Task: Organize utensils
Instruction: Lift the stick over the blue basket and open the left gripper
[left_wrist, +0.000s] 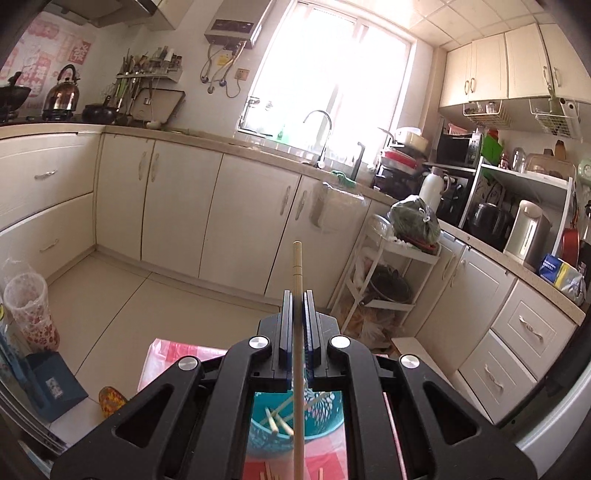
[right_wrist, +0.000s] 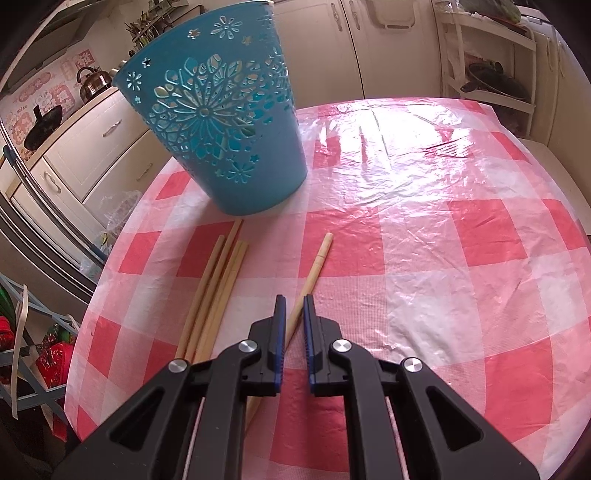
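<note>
My left hand-held gripper (left_wrist: 297, 295) was clamped on a single wooden chopstick (left_wrist: 297, 269), which ran up between the dark pads and stuck out past their tips, pointing across the kitchen toward the cabinets. Below it, seen through the frame, stood the blue cut-out basket (left_wrist: 325, 410) with a few chopsticks already lying inside. My right hand-held gripper (right_wrist: 291, 299) pointed down at the worktop (right_wrist: 443, 258) with its red-and-white checked cover, jaws narrow with a small gap, and I could not tell whether they pinched the lone chopstick (right_wrist: 317, 262) lying on the cloth between them. A bundle of chopsticks (right_wrist: 218, 280) lay just beside it, near the basket's foot
</note>
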